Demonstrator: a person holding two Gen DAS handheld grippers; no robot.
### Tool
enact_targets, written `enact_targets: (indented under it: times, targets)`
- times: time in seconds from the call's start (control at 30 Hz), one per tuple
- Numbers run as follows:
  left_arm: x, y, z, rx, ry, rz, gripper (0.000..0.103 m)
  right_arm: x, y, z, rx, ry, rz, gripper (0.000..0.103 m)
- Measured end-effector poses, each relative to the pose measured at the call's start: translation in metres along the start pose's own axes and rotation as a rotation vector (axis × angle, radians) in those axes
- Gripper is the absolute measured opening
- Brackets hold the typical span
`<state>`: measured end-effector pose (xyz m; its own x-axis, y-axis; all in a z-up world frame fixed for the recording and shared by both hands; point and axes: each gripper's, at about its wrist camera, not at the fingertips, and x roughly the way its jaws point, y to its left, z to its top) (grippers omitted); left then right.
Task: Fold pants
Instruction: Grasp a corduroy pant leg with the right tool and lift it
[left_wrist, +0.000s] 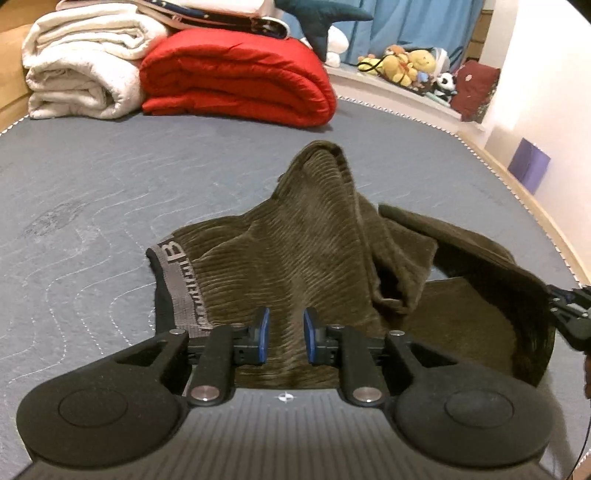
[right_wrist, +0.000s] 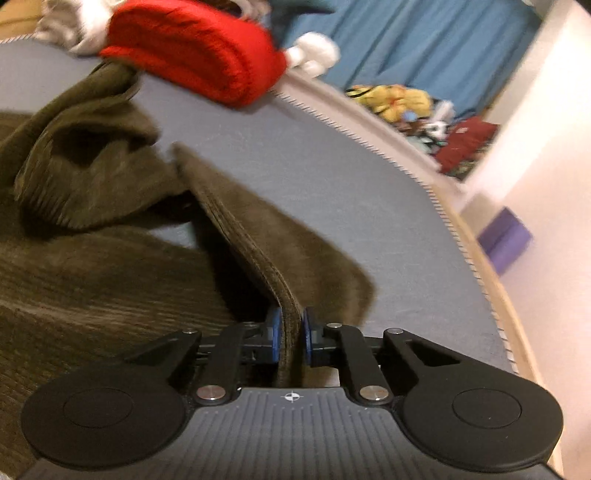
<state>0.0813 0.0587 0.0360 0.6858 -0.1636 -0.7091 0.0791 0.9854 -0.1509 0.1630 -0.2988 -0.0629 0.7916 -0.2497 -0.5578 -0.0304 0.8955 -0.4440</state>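
the right gripper (right_wrist: 292, 338) is clamped on a seamed edge of the pants (right_wrist: 110, 266), the blue pads (right_wrist: 274, 334) pressed to either side of a thick doubled hem that runs up and away from the jaws as a taut ridge; the left gripper (left_wrist: 284, 338) stands with its jaws parted, a clear gap between the blue pads (left_wrist: 263, 332), ribbed cloth showing through that gap, and i cannot tell whether the pads touch the cloth or only hover above it; it grips nothing as far as the view shows; the pants (left_wrist: 295, 251) lie in a loose heap on the grey quilted mattress (left_wrist: 92, 192), one part peaked up in a soft cone, the grey lettered waistband (left_wrist: 181, 280) lying to the left of the left gripper, another flap drawn off toward the right gripper (left_wrist: 570, 314) at the right edge of the left view; the cloth looks like a dark olive corduroy, fairly thick and limp; i judge it light enough to lift by an edge but heavy enough to sag and drag, and not slippery, since the ribs should give the pads purchase; it will not hold a shape by itself, so folds need to be laid flat and smoothed; the best holds seem to be the waistband and the hems, where doubled cloth gives a firm bite; beyond the pants a red quilt (left_wrist: 236, 77) and white blanket (left_wrist: 81, 70) sit at the far end, well apart.
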Motion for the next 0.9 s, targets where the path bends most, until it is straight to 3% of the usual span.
enact_targets:
  times: [0.13,0.23,0.33,0.4,0.47,0.57,0.63,0.7,0.77,0.9]
  targets:
    - [-0.006,-0.004,-0.004,0.016,0.000,-0.028,0.022,-0.031,-0.046,-0.015,0.121,0.048,-0.050,0.008]
    - [-0.009,-0.006,-0.006,0.026,0.003,-0.036,0.022,-0.047,-0.075,-0.042,0.197,0.165,-0.047,0.004]
    - [-0.008,-0.008,-0.010,0.030,0.015,-0.046,0.022,-0.053,-0.076,-0.078,0.088,0.303,0.030,0.002]
    - [-0.008,-0.009,-0.010,0.027,0.019,-0.054,0.022,-0.056,-0.073,-0.092,0.050,0.322,0.043,0.002]
    - [-0.008,-0.011,-0.011,0.030,0.016,-0.053,0.022,-0.067,-0.076,-0.089,0.062,0.248,0.056,0.003]
    - [-0.007,-0.013,-0.012,0.034,0.014,-0.054,0.027,-0.089,-0.079,-0.070,0.115,0.029,0.078,0.008]
    - [-0.004,-0.013,-0.012,0.036,0.021,-0.049,0.027,-0.094,-0.070,-0.056,0.135,-0.090,0.112,0.024]
    - [-0.002,-0.011,-0.014,0.030,0.029,-0.043,0.027,-0.087,-0.049,-0.044,0.108,-0.135,0.132,0.034]
    - [0.000,-0.008,-0.013,0.024,0.031,-0.027,0.027,-0.068,-0.022,-0.037,0.048,-0.158,0.152,0.036]
    - [0.003,0.002,-0.013,0.016,0.027,0.008,0.027,-0.027,0.035,-0.025,-0.105,-0.108,0.174,0.041]
